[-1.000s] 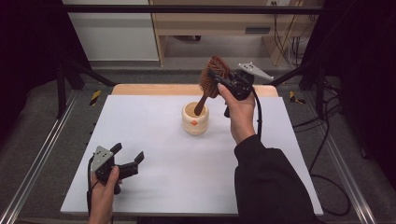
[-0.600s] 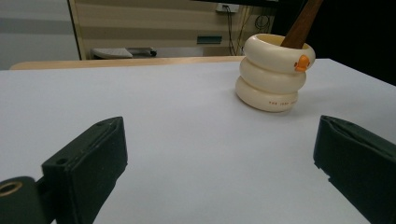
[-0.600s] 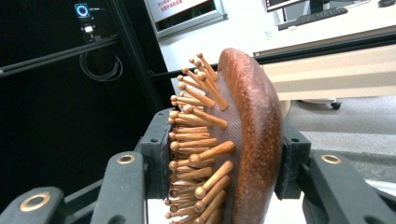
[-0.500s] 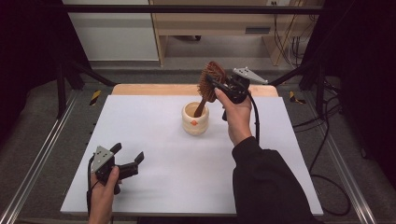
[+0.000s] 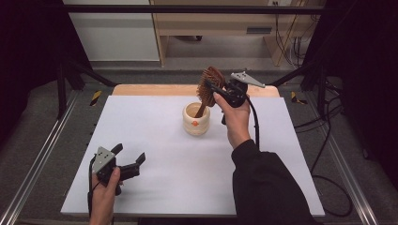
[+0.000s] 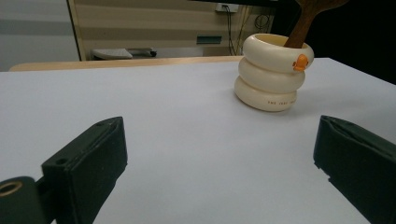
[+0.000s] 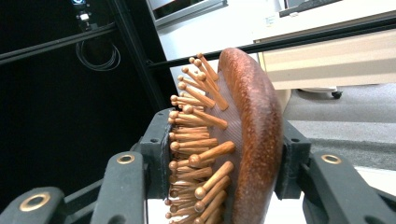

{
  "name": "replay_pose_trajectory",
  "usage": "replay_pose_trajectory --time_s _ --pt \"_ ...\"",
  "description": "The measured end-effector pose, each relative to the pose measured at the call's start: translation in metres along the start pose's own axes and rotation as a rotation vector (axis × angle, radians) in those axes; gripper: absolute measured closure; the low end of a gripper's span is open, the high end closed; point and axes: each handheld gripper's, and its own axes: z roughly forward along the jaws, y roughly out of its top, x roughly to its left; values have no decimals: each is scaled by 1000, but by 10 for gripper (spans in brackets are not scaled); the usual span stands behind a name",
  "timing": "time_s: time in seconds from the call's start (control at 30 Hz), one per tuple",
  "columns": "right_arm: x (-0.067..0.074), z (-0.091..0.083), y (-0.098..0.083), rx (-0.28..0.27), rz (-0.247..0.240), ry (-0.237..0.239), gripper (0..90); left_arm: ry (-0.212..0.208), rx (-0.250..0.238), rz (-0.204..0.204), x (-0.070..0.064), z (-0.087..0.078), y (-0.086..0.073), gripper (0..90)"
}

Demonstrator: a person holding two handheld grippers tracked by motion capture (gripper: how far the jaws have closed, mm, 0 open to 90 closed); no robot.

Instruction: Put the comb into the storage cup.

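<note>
Your right gripper [image 5: 212, 88] clamps the stiff, light wooden hairbrush [image 5: 209, 83] by its head; pins may slip. Left gripper [image 5: 127, 158] sits open.

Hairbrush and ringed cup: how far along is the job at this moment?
Done: the wooden hairbrush is gripped at its head by the right tongs, its handle already inside the cream ringed cup. In hand: seating it in the cup. Left: letting go. The left tongs rest open on the white table.
</note>
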Motion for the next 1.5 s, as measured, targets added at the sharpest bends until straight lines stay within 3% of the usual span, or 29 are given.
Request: replay_pose_trajectory --time_s 0.47,1.5 --pt "-1 6 -13 24 11 -7 503 -1 4 -1 0 0 0 31" --pt "-3 12 -22 39 48 0 500 -12 4 -1 -1 0 0 32"
